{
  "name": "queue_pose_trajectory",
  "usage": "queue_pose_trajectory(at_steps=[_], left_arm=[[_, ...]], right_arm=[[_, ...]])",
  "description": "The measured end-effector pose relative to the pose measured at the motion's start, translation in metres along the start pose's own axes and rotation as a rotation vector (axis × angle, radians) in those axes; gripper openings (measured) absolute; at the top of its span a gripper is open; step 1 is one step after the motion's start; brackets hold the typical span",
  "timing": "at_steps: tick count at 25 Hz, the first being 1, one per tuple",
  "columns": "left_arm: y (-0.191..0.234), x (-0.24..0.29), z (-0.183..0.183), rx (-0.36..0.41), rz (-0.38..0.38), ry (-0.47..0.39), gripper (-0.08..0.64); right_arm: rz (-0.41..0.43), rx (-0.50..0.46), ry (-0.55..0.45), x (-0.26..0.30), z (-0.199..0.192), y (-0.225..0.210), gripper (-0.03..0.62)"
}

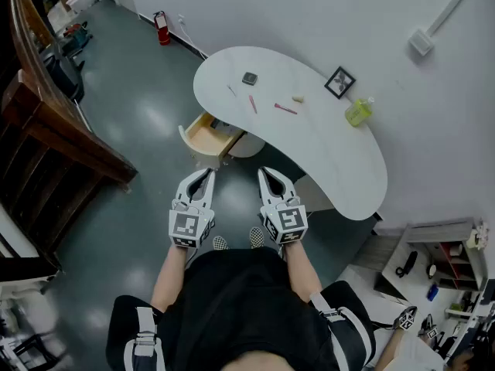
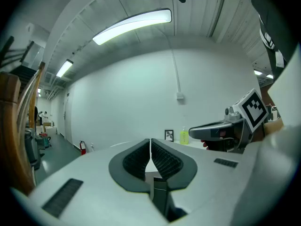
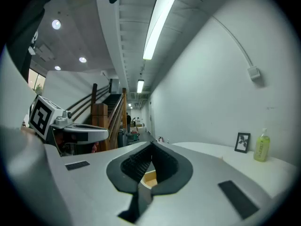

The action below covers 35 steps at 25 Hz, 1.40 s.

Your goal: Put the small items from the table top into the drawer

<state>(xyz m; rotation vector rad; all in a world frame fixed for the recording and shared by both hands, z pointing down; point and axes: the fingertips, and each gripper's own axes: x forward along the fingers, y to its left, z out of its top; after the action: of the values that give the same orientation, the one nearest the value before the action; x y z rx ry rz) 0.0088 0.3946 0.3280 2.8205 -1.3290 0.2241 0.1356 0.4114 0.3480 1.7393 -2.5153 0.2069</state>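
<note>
floor (image 1: 147,122): dark grey, glossy, fills most of the head view.
table (image 1: 332,153): white, kidney-shaped, set against the white wall, well ahead of both grippers.
wooden stair rail (image 1: 54,122): brown, along the left edge.
person (image 1: 232,308): black top, standing back from the table, both forearms stretched forward.
drawer (image 1: 207,135): pale wood, pulled out from under the table's left end. it looks empty from above. in the right gripper view a corner of it shows just under that gripper's jaws.
left gripper (image 1: 207,173): held near level over the floor, short of the drawer. in the left gripper view the two ribbed pads meet at the tips, with nothing between them.
right gripper (image 1: 264,171): beside the left one, parallel to it, apart from the table. its pads are also closed tip to tip and hold nothing.
marker cubes: one on the back of each gripper. each shows black-and-white square patterns, with no letters.
picture frame (image 1: 339,82): black, upright by the wall on the table's far side. it shows a dark plant motif.
green bottle (image 1: 359,112): pump type, just right of the frame. its label is too small to read.
small items, all on the table top and none in the drawer:
- dark square item (image 1: 249,78), nearest the table's far left edge
- pink pen (image 1: 252,103), near the middle
- second pink pen (image 1: 285,109), to the right of the first
- thin pale stick (image 1: 231,90), on the left
- small beige block (image 1: 297,98), just beyond the second pen
red fire extinguisher (image 1: 162,28): on the floor by the far wall. any print on it is illegible.
</note>
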Motion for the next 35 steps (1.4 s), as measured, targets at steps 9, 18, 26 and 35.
queue_pose_trajectory(at_steps=[9, 18, 26, 35], left_arm=[[0.019, -0.019, -0.014, -0.002, -0.03, -0.005, 0.025], [0.056, -0.019, -0.024, -0.036, 0.005, -0.011, 0.025], [0.111, 0.045, -0.024, -0.053, 0.036, -0.023, 0.025], [0.176, 0.137, -0.022, -0.098, 0.06, 0.013, 0.025]], right_arm=[[-0.03, 0.043, 0.0, 0.015, -0.006, 0.024, 0.032], [0.004, 0.026, 0.043, 0.053, -0.016, 0.041, 0.032], [0.041, 0.0, 0.053, 0.138, -0.012, 0.014, 0.032], [0.072, -0.008, 0.093, 0.248, -0.003, -0.036, 0.032]])
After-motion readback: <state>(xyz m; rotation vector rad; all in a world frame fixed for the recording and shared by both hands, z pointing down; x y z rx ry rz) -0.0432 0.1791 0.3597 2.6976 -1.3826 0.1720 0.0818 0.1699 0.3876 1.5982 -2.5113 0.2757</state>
